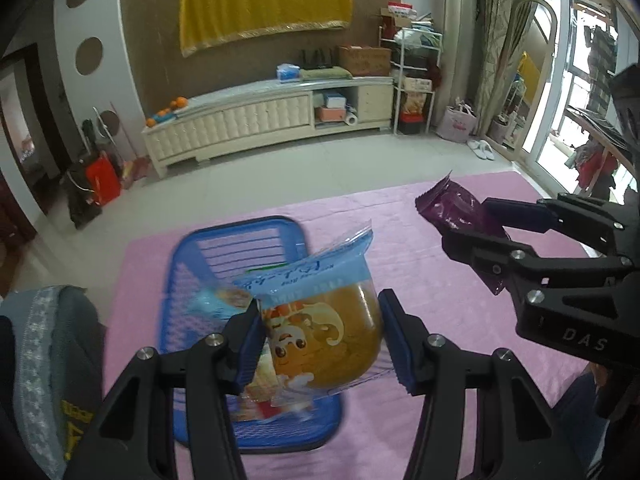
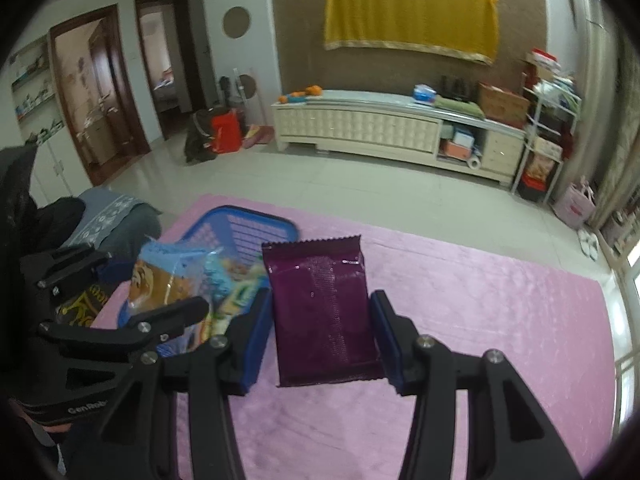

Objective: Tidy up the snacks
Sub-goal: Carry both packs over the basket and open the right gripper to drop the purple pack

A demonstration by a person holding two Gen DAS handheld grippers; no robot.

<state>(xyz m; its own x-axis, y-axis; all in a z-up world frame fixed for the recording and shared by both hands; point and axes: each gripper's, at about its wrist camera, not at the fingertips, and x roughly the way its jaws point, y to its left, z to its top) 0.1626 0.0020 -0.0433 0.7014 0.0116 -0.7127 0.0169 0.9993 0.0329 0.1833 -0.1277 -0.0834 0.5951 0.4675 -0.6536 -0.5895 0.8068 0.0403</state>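
Observation:
My left gripper (image 1: pixel 322 340) is shut on a clear and blue bread packet (image 1: pixel 324 320) with a cartoon face, held above the blue plastic basket (image 1: pixel 240 248). The basket sits on the pink tablecloth and holds other snack packets (image 1: pixel 224 300), partly hidden. My right gripper (image 2: pixel 320 338) is shut on a dark purple snack packet (image 2: pixel 320 312), held above the cloth to the right of the basket (image 2: pixel 256 224). The right gripper also shows in the left wrist view (image 1: pixel 472 226), with the purple packet (image 1: pixel 452 208). The left gripper (image 2: pixel 152 300) and bread packet (image 2: pixel 160 280) show in the right wrist view.
The pink cloth (image 2: pixel 480 320) covers the table; its far edge meets the tiled floor. A grey patterned garment (image 1: pixel 44 340) lies at the table's left. A white TV cabinet (image 1: pixel 260 120) stands against the far wall.

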